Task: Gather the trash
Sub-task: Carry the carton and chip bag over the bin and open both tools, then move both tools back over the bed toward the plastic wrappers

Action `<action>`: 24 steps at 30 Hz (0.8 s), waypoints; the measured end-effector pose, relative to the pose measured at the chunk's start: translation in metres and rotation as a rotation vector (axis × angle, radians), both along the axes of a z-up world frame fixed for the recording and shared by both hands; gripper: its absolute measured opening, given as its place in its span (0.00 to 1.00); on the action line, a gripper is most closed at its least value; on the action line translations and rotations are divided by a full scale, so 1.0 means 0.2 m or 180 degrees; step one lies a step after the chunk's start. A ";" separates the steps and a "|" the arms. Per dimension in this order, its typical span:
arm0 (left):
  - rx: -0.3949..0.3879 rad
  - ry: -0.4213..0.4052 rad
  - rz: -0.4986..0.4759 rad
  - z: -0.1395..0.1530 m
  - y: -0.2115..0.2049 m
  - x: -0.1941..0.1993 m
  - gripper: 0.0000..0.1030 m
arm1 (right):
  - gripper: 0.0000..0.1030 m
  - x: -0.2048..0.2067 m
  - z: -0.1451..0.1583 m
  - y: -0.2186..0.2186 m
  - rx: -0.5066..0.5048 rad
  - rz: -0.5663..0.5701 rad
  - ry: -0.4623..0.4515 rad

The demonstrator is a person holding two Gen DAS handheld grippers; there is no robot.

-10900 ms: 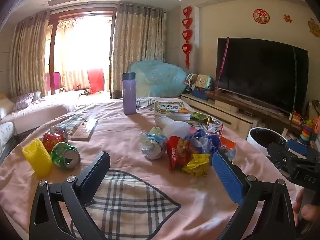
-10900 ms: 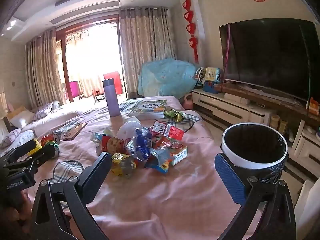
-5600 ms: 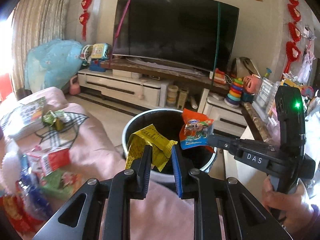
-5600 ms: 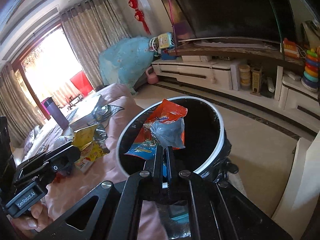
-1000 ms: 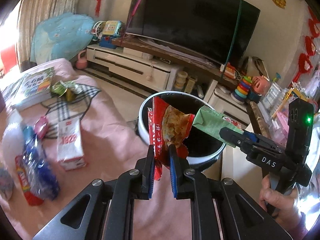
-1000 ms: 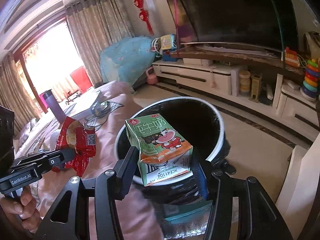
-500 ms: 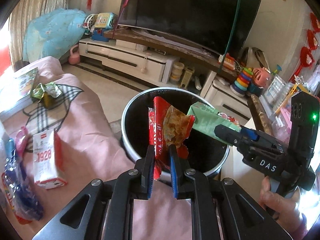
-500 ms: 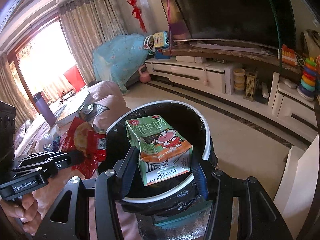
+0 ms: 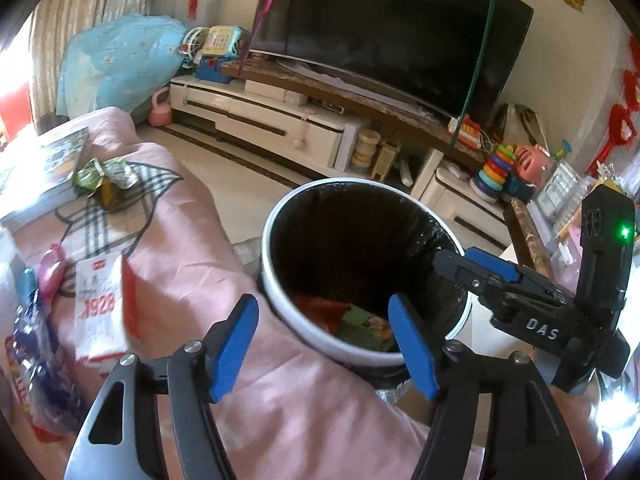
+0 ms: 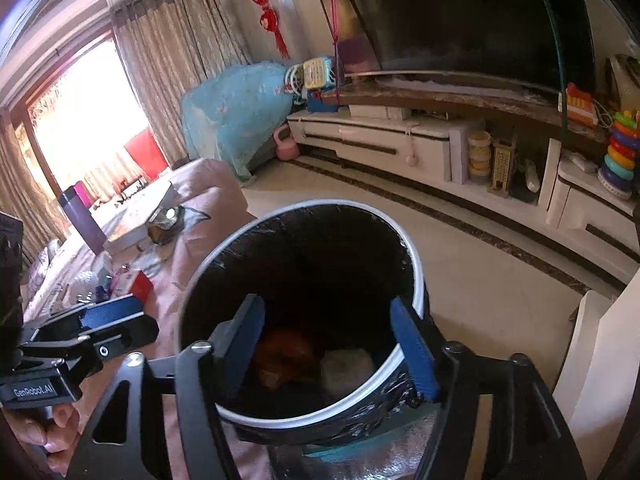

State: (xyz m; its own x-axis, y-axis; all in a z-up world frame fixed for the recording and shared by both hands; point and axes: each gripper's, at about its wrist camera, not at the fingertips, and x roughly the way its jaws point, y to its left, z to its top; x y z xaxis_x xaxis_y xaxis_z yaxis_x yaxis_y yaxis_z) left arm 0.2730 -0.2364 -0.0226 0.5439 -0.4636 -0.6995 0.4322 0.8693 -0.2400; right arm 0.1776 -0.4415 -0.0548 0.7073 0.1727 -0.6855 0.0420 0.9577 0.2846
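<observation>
A white-rimmed trash bin (image 9: pixel 276 296) with a black liner stands beside the pink-covered table (image 9: pixel 180 240). Dropped trash (image 9: pixel 352 320) lies at its bottom, a red wrapper and a green carton. My left gripper (image 9: pixel 324 344) is open and empty at the bin's near rim. My right gripper (image 10: pixel 328 344) is open and empty right over the bin's mouth (image 10: pixel 416 276), with the trash (image 10: pixel 304 360) below it. It also shows in the left wrist view (image 9: pixel 480 268), and the left gripper shows in the right wrist view (image 10: pixel 108 316).
More trash lies on the table: a white and red carton (image 9: pixel 100 304), blue and purple wrappers (image 9: pixel 32 340), a green wrapper (image 9: pixel 104 176). A book (image 9: pixel 44 164) and a purple flask (image 10: pixel 80 220) stand further back. A TV (image 9: pixel 384 28) and low cabinet (image 9: pixel 280 120) lie beyond the bin.
Both grippers have opened. The red wrapper fell from the left one and the green carton from the right one, and both now lie in the bin.
</observation>
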 end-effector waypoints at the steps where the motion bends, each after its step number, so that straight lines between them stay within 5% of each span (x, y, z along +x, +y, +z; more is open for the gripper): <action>1: -0.0003 -0.0011 0.0023 0.00 0.02 -0.03 0.66 | 0.77 -0.01 0.00 0.01 0.0029 0.0006 -0.0015; 7: -0.0063 -0.0041 0.0182 -0.02 0.20 -0.20 0.70 | 0.96 -0.09 0.04 0.10 0.0151 0.0013 -0.0126; 24: -0.0217 -0.0036 0.0957 0.01 0.83 -0.72 0.70 | 0.96 -0.21 0.04 0.63 0.0417 0.0555 -0.0100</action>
State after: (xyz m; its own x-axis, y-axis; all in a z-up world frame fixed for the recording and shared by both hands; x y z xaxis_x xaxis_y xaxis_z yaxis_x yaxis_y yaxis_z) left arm 0.1283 -0.0704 -0.0215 0.6714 -0.3263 -0.6654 0.1610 0.9406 -0.2988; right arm 0.1347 -0.3145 -0.0466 0.6797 0.3805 -0.6271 -0.1319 0.9044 0.4057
